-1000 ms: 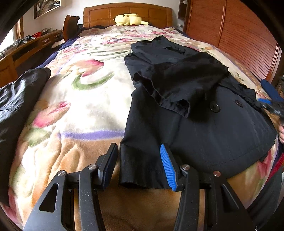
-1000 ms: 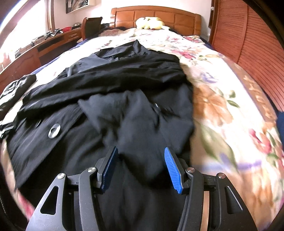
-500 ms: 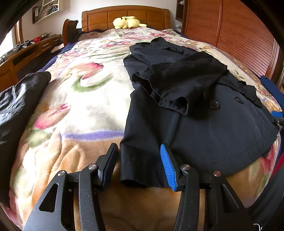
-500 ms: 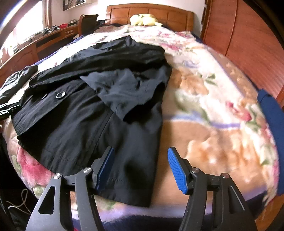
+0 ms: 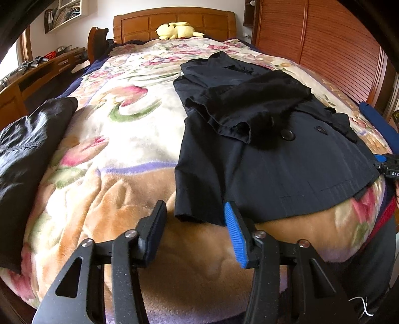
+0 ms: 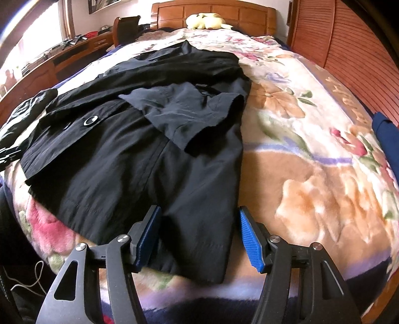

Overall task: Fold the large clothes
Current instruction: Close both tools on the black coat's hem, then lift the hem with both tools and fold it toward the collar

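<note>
One black coat (image 5: 269,159) laid flat on floral blanket (image 5: 119,139) of bed, sleeves folded across front, hem at near edge. Two buttons (image 5: 288,134) counted in left view. Left gripper (image 5: 194,225) held spread, empty, at hem's left corner; right gripper (image 6: 198,233) likewise spread, straddling right corner. Second dark garment (image 5: 22,144) partly cut off at bed's left. Wooden headboard (image 5: 174,22), one yellow plush (image 5: 178,30), slatted wardrobe (image 5: 331,47) noted.

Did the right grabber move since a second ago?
Yes. The right gripper has slid toward the coat's right hem corner and pulled back toward the foot of the bed, judged against the blanket.
</note>
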A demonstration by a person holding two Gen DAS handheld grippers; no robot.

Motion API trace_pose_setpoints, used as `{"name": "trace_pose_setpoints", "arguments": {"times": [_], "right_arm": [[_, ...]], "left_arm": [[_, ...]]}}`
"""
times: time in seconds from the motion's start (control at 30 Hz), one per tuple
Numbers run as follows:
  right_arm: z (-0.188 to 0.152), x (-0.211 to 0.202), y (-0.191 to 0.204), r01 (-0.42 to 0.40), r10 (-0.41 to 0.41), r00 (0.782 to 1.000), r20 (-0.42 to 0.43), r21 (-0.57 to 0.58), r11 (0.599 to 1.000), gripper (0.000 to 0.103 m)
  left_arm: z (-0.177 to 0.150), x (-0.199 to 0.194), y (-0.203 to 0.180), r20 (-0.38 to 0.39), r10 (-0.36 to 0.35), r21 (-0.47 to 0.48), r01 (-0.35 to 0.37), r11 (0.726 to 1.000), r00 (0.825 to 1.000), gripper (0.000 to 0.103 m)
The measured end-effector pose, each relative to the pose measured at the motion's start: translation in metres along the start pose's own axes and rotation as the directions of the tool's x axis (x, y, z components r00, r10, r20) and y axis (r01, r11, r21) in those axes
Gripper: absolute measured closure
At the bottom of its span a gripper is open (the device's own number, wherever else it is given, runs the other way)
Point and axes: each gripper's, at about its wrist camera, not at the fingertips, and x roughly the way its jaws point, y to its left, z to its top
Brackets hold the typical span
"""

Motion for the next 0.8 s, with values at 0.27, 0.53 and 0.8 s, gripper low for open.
{"name": "trace_pose_setpoints", "arguments": {"times": [0.27, 0.53, 0.8], "right_arm": [[0.0, -0.008, 0.009, -0.057, 0.055, 0.998, -0.03, -0.082, 0.995, 0.084], [0.006, -0.041, 0.011, -0.04, 0.045, 0.997, 0.066, -0.069, 0.997, 0.094], [0.0, -0.101, 0.008, -0.033, 0.044, 0.985, 0.169, -0.067, 0.997, 0.094]], "left_arm": [[0.01, -0.013, 0.002, 0.013, -0.06, -0.008, 0.061, 0.998, 0.998, 0.099], [0.025, -0.067, -0.016, 0.167, -0.046, 0.021, 0.043, 0.999, 0.985, 0.1], [0.021, -0.125, -0.031, 0.27, -0.04, 0.069, 0.022, 0.997, 0.962, 0.101]]}}
